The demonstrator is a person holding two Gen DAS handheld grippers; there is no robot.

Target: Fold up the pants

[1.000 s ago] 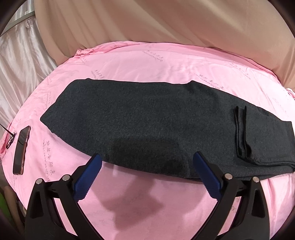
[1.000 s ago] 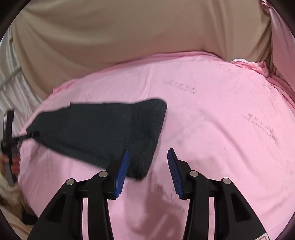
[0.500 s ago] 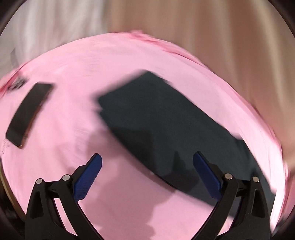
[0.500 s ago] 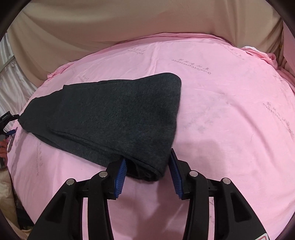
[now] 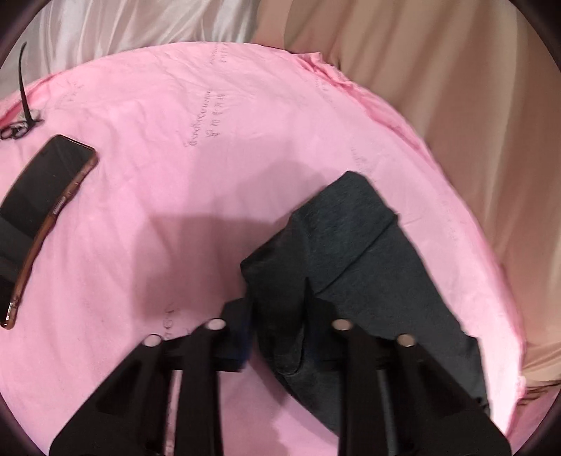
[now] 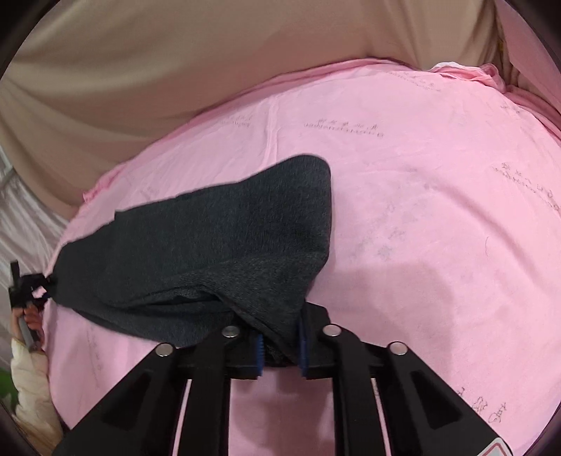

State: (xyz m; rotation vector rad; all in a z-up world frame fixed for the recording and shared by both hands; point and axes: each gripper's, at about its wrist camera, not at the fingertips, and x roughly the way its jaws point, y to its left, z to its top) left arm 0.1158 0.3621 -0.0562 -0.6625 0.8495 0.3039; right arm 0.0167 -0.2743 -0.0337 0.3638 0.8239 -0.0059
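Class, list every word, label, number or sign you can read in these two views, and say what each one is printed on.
None can be read.
Grey printed script repeated across the pink sheet: too faint and blurred to read.
Red-edged sticker on the right gripper: cut off by the frame.
Dark pants, phone: no text visible.

A pink sheet (image 6: 438, 217) printed with faint script covers the surface in front of me. Beige draped cloth (image 6: 175, 70) hangs behind it, and shiny white fabric (image 5: 140, 24) at the far left corner. Soft shadows fall on the sheet.
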